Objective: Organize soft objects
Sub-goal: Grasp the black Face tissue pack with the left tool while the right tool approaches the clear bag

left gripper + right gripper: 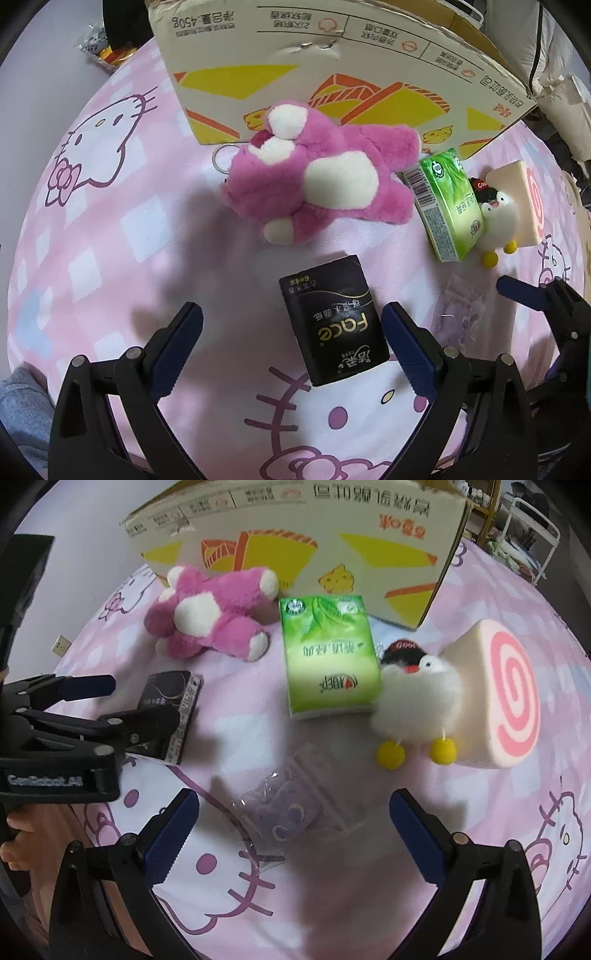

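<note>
Lying flat between spread fingers

Resting on pink blanket (110, 229): black tissue pack (334, 321), long axis toward pink plush bear (317, 177) and cardboard box (332, 74) behind. Framed by left gripper (291, 332), fingers apart, not touching. Right gripper (293, 830) also apart, over clear bag (291, 805); beyond, green tissue pack (328, 657), white penguin plush (417, 705).

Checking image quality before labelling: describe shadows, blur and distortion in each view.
Left wrist view: strong fisheye bending at the cardboard box, a soft shadow left of the black tissue pack, which is sharp. Right wrist view: same curvature, the clear plastic bag slightly blurred with faint glare.
</note>
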A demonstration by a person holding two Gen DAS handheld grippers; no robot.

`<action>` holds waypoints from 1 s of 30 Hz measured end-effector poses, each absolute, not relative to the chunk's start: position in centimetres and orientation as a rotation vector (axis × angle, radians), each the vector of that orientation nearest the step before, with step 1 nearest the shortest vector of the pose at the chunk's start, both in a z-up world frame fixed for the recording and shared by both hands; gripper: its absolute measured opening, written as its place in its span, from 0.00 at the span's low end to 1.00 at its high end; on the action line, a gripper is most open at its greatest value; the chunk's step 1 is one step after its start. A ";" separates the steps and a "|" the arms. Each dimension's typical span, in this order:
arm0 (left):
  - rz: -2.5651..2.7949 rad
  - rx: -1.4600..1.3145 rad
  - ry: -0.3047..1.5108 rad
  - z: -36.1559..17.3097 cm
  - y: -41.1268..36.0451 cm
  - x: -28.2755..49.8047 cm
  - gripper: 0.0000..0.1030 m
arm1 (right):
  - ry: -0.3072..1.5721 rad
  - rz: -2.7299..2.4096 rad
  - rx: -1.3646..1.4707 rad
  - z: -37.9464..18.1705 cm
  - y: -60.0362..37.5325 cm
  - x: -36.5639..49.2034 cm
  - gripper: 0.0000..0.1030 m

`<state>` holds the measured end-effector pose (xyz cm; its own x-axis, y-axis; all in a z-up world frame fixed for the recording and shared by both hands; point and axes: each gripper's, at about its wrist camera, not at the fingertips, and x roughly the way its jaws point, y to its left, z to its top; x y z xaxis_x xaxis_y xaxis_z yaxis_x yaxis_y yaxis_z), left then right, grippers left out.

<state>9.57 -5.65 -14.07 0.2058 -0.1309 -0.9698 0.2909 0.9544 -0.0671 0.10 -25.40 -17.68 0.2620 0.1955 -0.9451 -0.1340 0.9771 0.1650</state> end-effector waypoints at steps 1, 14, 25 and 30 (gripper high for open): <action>-0.299 0.140 1.332 -14.2 -5.6 9.6 0.93 | 1.293 0.225 0.058 -17.9 -25.4 0.2 1.00; -0.299 0.155 1.371 -15.3 -6.4 9.3 0.93 | 1.347 0.235 0.033 -19.2 -24.0 0.3 1.00; -0.306 0.163 1.391 -16.0 -6.9 9.3 0.92 | 1.360 0.242 -0.049 -20.1 -21.9 0.5 1.00; -0.307 0.165 1.399 -16.3 -6.9 9.3 0.90 | 1.361 0.238 -0.052 -20.4 -21.1 0.7 1.00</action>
